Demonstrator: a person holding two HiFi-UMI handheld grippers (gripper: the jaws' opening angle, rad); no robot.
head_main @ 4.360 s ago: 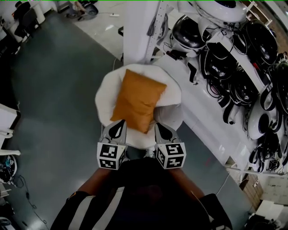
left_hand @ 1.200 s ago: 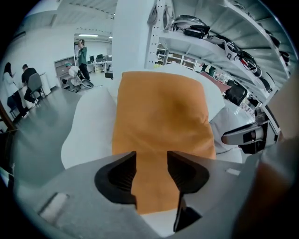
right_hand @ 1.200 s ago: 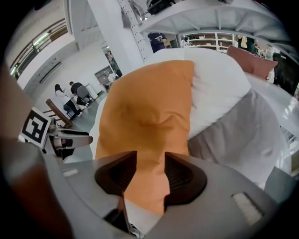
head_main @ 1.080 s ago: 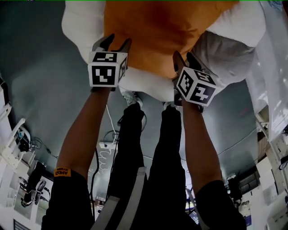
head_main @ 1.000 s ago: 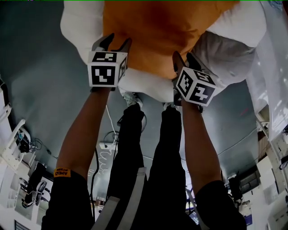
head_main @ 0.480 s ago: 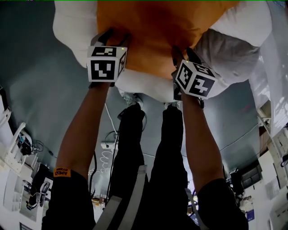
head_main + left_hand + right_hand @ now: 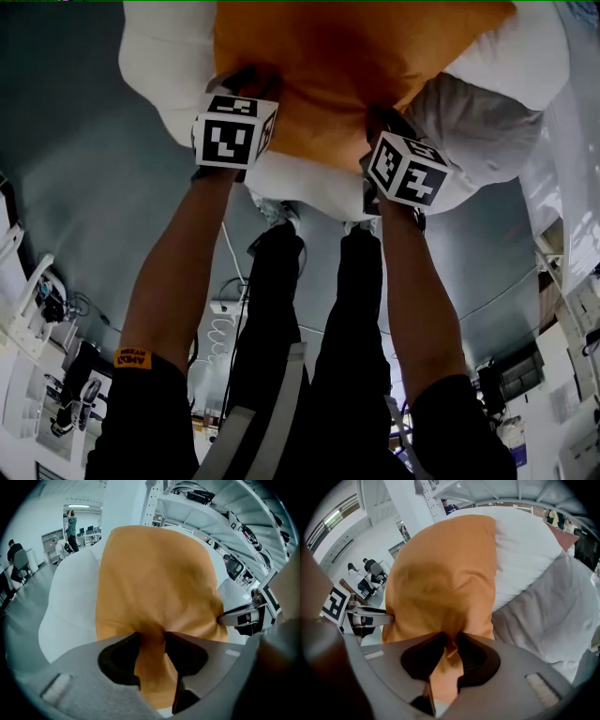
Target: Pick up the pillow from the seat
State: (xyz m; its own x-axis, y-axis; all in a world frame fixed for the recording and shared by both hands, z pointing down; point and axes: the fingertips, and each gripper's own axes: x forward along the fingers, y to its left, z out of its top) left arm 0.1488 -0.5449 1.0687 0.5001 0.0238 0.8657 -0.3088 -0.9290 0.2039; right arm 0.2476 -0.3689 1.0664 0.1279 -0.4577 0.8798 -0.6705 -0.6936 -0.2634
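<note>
Both arms [image 7: 183, 272] reach steeply down, left claw [image 7: 151, 637] and right claw [image 7: 451, 639] just closed (pinching fabric) on the orange pillow [image 7: 347, 56].

The seat [image 7: 159, 66] was a rounded, white padded one standing on a dark grey floor [image 7: 84, 187]. One orange pillow [image 7: 347, 66] lay directly on its white padding, the pillow's near edge stopping just short of the seat's front rim. A grey cushion [image 7: 473, 122] occupied the seat's right side, just beside the pillow. Loose cables [image 7: 223, 323] lay on the floor in front of the seat.
</note>
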